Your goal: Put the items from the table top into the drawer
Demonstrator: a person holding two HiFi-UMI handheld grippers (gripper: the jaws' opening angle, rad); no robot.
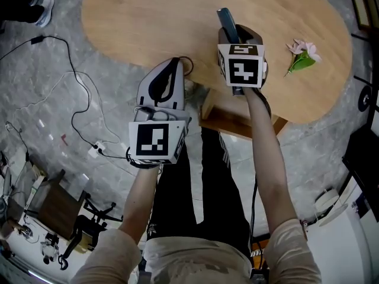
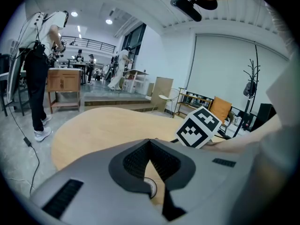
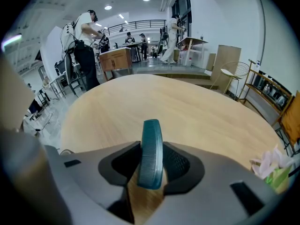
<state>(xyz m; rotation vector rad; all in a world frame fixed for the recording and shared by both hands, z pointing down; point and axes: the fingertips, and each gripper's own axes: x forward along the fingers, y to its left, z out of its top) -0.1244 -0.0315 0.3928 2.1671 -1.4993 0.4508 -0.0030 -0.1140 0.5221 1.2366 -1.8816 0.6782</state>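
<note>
The room is a large, bright hall with white walls; the gripper views show people standing at other wooden benches far behind. Black cables [image 1: 77, 99] trail over the grey stone-like floor [image 1: 47, 129].

The oval wooden table top [image 1: 154, 22] fills the upper head view and is mostly bare. Under its near edge, between the person's forearms, a wooden box juts out; it looks like the drawer [image 1: 234, 120], pulled open.

The left gripper [image 2: 150, 143] hangs at the near edge, left of the drawer. Its jaw tips are together and nothing shows between them. What the pale round shape seen through the gap beneath them is, I cannot tell.

The right gripper [image 3: 151, 167] points steeply down over the near edge, just above the drawer. Its jaws stand partly apart, with the pads against the two flat sides of a teal ribbed item [image 3: 152, 139] that stands upright between them.

A pink flower [image 1: 303, 55] with green leaves lies near the right end of the table top, well apart from both grippers.

The step in hand looks like securing the teal item. Next it needs lifting clear and carrying back over the near edge to be let go inside the drawer. The flower is then left.
</note>
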